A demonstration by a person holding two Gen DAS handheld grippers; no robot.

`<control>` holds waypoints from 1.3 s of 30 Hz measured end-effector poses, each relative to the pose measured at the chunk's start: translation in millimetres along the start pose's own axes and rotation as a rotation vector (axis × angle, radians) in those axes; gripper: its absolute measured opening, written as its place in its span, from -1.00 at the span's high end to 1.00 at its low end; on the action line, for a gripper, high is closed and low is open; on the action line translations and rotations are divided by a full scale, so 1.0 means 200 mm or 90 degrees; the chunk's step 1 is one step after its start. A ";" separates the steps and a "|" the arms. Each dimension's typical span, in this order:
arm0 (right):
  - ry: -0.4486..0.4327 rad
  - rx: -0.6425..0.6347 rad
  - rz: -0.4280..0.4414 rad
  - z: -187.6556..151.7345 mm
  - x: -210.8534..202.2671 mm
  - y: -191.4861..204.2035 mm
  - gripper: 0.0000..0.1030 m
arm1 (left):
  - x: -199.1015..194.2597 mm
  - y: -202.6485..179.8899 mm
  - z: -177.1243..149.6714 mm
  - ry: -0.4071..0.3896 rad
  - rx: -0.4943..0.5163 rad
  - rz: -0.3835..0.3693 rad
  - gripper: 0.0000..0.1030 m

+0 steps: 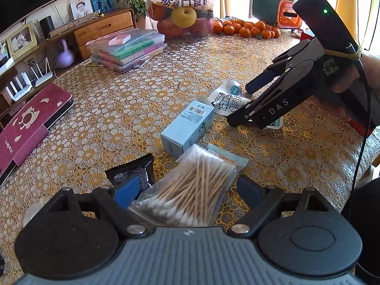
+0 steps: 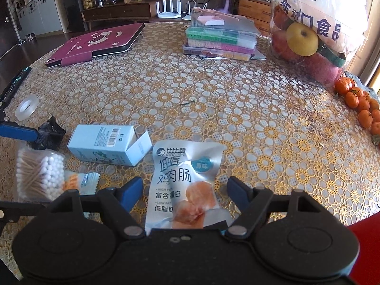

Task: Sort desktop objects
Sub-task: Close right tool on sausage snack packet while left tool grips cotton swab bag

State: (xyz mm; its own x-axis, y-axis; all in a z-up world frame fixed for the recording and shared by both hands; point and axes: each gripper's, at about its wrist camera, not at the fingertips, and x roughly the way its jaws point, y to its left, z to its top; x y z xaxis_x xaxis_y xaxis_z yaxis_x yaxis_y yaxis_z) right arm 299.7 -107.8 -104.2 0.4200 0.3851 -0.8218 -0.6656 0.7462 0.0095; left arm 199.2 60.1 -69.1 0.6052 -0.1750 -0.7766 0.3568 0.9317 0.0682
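Note:
A clear bag of cotton swabs point(image 1: 190, 190) lies between the fingers of my left gripper point(image 1: 187, 190), whose blue pads stand at its edges without pressing; it is open. A chicken sausage packet point(image 2: 182, 180) lies flat between the fingers of my right gripper point(image 2: 185, 194), with gaps on both sides; it is open too. From the left wrist view the right gripper point(image 1: 239, 104) hovers over that packet point(image 1: 225, 102), held in a hand. A light blue box point(image 1: 187, 128) with an open flap lies between the two. A black packet point(image 1: 133, 171) and a small orange sachet point(image 2: 80, 180) lie beside the swabs.
A burgundy tablet case point(image 2: 95, 40), a stack of plastic boxes point(image 2: 220, 38) and a bag of fruit point(image 2: 308, 28) sit at the far side. Tangerines point(image 2: 358, 99) lie at the right edge. A tape ring point(image 2: 26, 106) and a remote point(image 2: 14, 83) lie on the left.

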 end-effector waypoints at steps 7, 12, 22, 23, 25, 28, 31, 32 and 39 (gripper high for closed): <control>-0.001 -0.008 0.000 0.00 0.00 0.00 -0.50 | 0.00 -0.02 -0.01 -0.007 0.014 0.007 -0.58; -0.001 -0.013 0.002 -0.01 -0.01 0.01 -0.49 | 0.00 -0.03 0.00 -0.013 0.019 0.003 -0.46; -0.003 -0.016 0.007 -0.01 -0.02 0.02 -0.36 | 0.03 -0.08 0.00 -0.003 0.043 -0.021 0.10; -0.004 -0.016 0.006 -0.01 -0.02 0.02 -0.29 | 0.04 -0.09 0.00 -0.002 0.041 -0.024 0.13; -0.006 -0.015 0.006 -0.01 -0.03 0.02 -0.08 | 0.04 -0.10 0.00 -0.003 0.043 -0.021 0.17; -0.005 -0.025 0.007 0.00 -0.04 0.03 -0.04 | 0.04 -0.10 0.01 -0.005 0.039 -0.025 0.30; -0.008 -0.039 0.005 0.00 -0.05 0.05 0.07 | 0.03 -0.10 0.01 -0.009 0.032 -0.030 0.34; -0.010 -0.041 0.006 0.00 -0.05 0.06 0.13 | 0.03 -0.10 0.01 -0.009 0.029 -0.031 0.35; -0.007 -0.059 -0.002 0.01 -0.07 0.07 0.13 | 0.02 -0.09 0.00 -0.011 0.018 -0.038 0.36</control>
State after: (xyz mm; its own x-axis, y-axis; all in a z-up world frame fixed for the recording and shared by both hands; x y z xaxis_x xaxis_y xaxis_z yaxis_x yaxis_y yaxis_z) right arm 285.7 -101.1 -92.3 0.4287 0.3888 -0.8155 -0.7185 0.6940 -0.0468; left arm 196.1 41.6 -73.4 0.5940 -0.2352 -0.7693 0.4120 0.9103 0.0398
